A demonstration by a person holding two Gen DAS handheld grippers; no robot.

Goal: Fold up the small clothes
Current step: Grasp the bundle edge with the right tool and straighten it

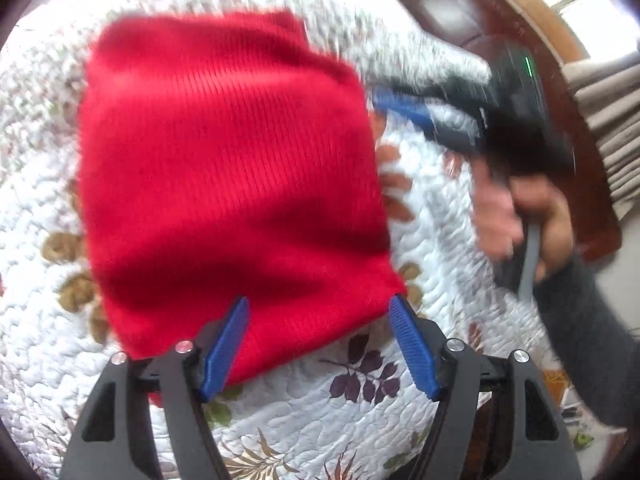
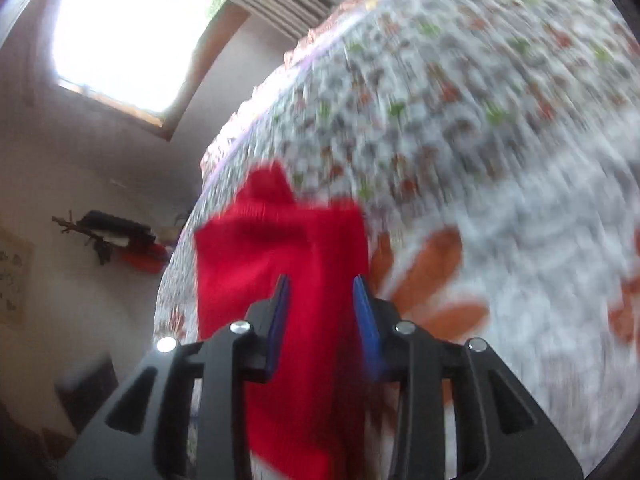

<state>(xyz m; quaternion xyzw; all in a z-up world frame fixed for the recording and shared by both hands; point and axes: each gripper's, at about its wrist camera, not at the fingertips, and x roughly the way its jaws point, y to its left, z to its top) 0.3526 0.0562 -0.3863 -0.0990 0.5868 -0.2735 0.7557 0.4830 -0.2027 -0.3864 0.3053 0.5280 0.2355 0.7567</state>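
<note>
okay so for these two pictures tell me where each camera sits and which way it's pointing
Left wrist: on the left gripper, looking down at the red knit garment on the floral quilt; the right gripper and a hand show.
Right wrist: on the right gripper, facing along the quilt toward a window.
Shared: garment, quilt.

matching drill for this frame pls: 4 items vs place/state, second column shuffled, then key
Column 1
1. red knit garment
2. left tool
3. right tool
4. person's hand

Column 2
A. open, fingers at the garment's near edge
B. lying on the floral quilt
C. wrapped round a grey handle, dark sleeve behind
D. at the garment's right edge, motion-blurred

Pairs: 1-B, 2-A, 3-D, 4-C
</note>
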